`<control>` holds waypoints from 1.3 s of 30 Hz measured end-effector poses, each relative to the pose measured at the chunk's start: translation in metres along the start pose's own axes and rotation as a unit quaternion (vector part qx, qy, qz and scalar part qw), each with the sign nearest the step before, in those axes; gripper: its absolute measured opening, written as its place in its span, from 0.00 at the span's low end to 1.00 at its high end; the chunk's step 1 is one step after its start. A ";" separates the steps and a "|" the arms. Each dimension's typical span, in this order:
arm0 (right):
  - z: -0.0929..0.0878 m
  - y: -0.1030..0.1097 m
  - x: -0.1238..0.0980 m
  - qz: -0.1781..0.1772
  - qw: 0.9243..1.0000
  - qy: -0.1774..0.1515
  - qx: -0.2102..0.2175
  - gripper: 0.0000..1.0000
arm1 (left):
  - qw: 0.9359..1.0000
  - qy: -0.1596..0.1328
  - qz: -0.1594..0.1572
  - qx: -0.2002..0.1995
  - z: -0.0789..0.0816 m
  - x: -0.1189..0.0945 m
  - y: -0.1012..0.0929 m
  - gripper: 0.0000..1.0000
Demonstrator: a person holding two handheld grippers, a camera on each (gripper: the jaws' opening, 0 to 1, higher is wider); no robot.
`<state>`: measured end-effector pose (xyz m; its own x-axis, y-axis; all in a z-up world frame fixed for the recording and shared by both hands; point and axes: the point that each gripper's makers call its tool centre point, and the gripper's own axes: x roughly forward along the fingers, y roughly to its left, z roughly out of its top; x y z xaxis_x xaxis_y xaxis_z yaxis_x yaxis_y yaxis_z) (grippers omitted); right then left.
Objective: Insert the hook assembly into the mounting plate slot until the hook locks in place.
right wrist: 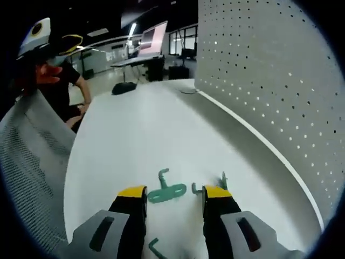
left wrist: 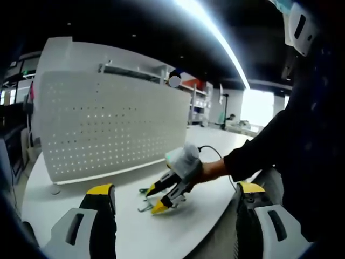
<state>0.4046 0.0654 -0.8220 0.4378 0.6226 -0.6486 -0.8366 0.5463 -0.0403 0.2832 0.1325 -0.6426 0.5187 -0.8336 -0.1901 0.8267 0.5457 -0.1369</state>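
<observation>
A white perforated mounting plate (left wrist: 108,129) stands upright on the white table (left wrist: 178,226); in the right gripper view the plate (right wrist: 269,81) rises along the right side. Several green hook pieces lie flat on the table. One green hook (right wrist: 166,192) lies between the yellow tips of my right gripper (right wrist: 174,193), which is open and low over it. A second hook (right wrist: 223,178) lies just past the right jaw, and a third piece (right wrist: 156,248) sits under the gripper. From the left gripper view, the right gripper (left wrist: 156,198) hovers over the hooks (left wrist: 144,207). My left gripper (left wrist: 175,189) is open and holds nothing.
A person's dark sleeve (left wrist: 280,145) reaches in from the right, holding the right gripper. A grey mesh chair (right wrist: 32,162) stands at the table's left edge, with a seated person (right wrist: 59,75) behind it. Bare tabletop (right wrist: 140,124) stretches ahead along the plate.
</observation>
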 end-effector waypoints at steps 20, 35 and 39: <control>0.022 -0.009 0.006 -0.028 0.999 -0.012 0.042 0.16 | 1.000 -0.001 -0.001 -0.001 0.000 -0.001 0.000 0.94; 0.014 -0.014 0.007 -0.046 0.998 0.014 0.028 0.06 | 1.000 -0.002 -0.002 -0.005 -0.001 0.000 0.002 0.93; 0.017 -0.012 0.010 -0.044 0.999 0.017 0.016 0.05 | 1.000 -0.003 -0.002 -0.005 0.000 0.000 0.002 0.93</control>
<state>0.4246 0.0750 -0.8155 0.4970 0.5518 -0.6696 -0.7843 0.6159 -0.0746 0.2846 0.1337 -0.6433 0.5165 -0.8362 -0.1845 0.8266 0.5432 -0.1476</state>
